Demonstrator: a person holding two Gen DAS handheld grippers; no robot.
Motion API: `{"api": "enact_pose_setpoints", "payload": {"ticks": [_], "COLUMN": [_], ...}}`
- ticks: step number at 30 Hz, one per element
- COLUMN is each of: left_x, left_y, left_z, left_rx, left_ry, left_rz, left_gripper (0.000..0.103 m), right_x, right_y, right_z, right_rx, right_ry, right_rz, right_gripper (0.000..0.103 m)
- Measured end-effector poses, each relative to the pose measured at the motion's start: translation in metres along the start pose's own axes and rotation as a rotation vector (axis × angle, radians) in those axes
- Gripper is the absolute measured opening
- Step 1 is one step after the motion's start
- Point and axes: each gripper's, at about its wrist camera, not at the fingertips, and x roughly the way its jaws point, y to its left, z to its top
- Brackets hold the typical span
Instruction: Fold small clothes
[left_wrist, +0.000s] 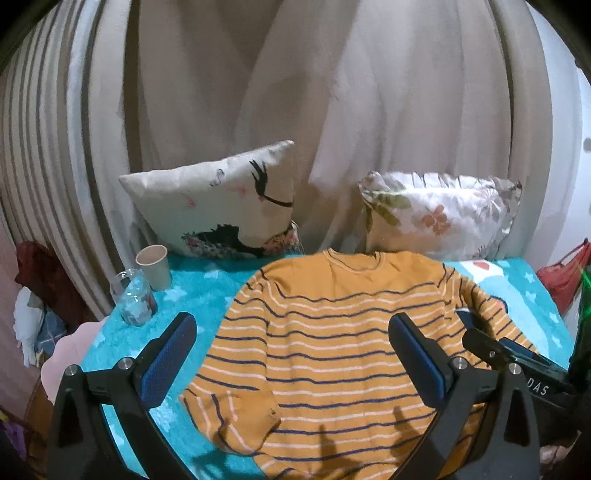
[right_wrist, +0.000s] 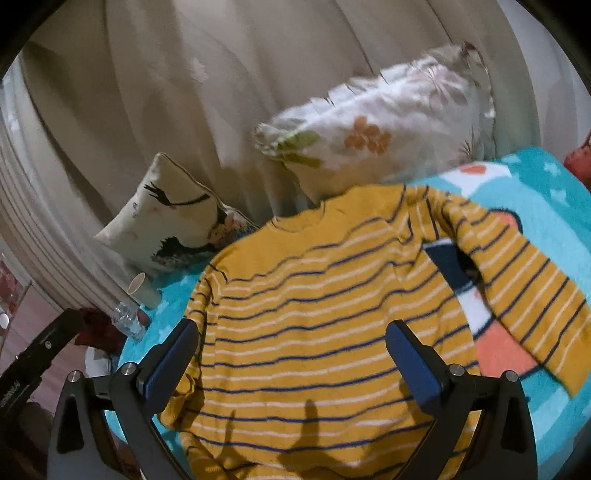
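While both tools hover above it, the striped sweater (left_wrist: 325, 332) lies spread flat, neckline at 12 o'clock, on a turquoise blanket (left_wrist: 199, 291); what carries the blanket is hidden. In the left wrist view, the left hand-held gripper (left_wrist: 291, 354) has its jaws spread wide and holds nothing, with the sweater's body filling the gap between its blue pads (left_wrist: 168, 358) and running on toward 12 o'clock. One sleeve is tucked in along the body at 7 o'clock of that view. In the right wrist view, the right hand-held gripper (right_wrist: 293, 363) is likewise wide apart and empty, the sweater (right_wrist: 317, 314) lying between and beyond its fingers. The other sleeve (right_wrist: 517, 288) stretches out over the blanket toward 3 o'clock. At 10 o'clock of the sweater, near the blanket's edge, a paper cup (left_wrist: 153, 267) stands upright just beside a glass jar (left_wrist: 133, 297). Behind the neckline, two pillows lean against pale curtains (left_wrist: 295, 92): a cream pillow (left_wrist: 218, 199) with a dark print, and a floral pillow (left_wrist: 439, 214) at 1 o'clock.
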Motion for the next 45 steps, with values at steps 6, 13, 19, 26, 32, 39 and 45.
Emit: {"api": "enact_pose_setpoints", "payload": {"ticks": [6, 13, 19, 26, 32, 39, 45], "left_x": [0.013, 0.045, 0.087, 0.118, 0.153, 0.107, 0.071], "left_y": [0.03, 0.072, 0.115, 0.08, 0.061, 0.167, 0.231], "left_z": [0.0, -0.003, -0.038, -0.079, -0.122, -0.122, -0.123], "left_rx": [-0.102, -0.088, -0.185, -0.058, 0.038, -0.254, -0.327], "left_ry": [0.048, 0.148, 0.298, 0.374, 0.568, 0.519, 0.483], "left_rz": [0.045, 0.11, 0.123, 0.043, 0.088, 0.332, 0.509], "left_gripper": [0.103, 0.103, 0.103, 0.103, 0.006, 0.003, 0.003], "right_x": [0.01, 0.003, 0.015, 0.023, 0.027, 0.033, 0.052], "right_y": [0.009, 0.017, 0.018, 0.018, 0.03, 0.028, 0.007], "right_z": [0.001, 0.011, -0.001, -0.013, -0.017, -0.019, -0.016], "right_rx": [-0.073, -0.223, -0.272, -0.283, -0.335, -0.299, -0.183], "right_ry": [0.051, 0.041, 0.156, 0.208, 0.225, 0.234, 0.282], "right_rz": [-0.05, -0.151, -0.154, -0.135, -0.145, -0.176, -0.194], "right_gripper": [0.102, 0.091, 0.087, 0.091, 0.091, 0.081, 0.081]}}
